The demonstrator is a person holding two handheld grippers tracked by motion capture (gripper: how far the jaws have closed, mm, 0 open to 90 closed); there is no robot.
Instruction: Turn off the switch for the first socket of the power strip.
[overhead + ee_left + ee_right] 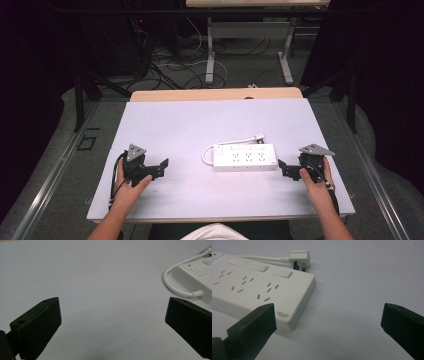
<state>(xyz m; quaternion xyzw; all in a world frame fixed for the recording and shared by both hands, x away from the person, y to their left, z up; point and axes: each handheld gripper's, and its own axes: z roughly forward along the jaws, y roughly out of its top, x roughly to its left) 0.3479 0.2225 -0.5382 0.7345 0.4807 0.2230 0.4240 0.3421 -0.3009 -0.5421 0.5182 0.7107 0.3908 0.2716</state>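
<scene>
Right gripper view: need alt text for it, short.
A white power strip lies flat on a pale table, its near end corner just beyond the left jaw of the open hand-held gripper, whose two black jaws stand wide apart with nothing between them. Behind the strip, its white plug rests on the table at the end of its cord.

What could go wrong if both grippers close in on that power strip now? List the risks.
The power strip lies loose on the white table sheet, so a push from the open right gripper alone may slide it. Its looped cord and plug lie free and could snag a jaw or drag.
</scene>
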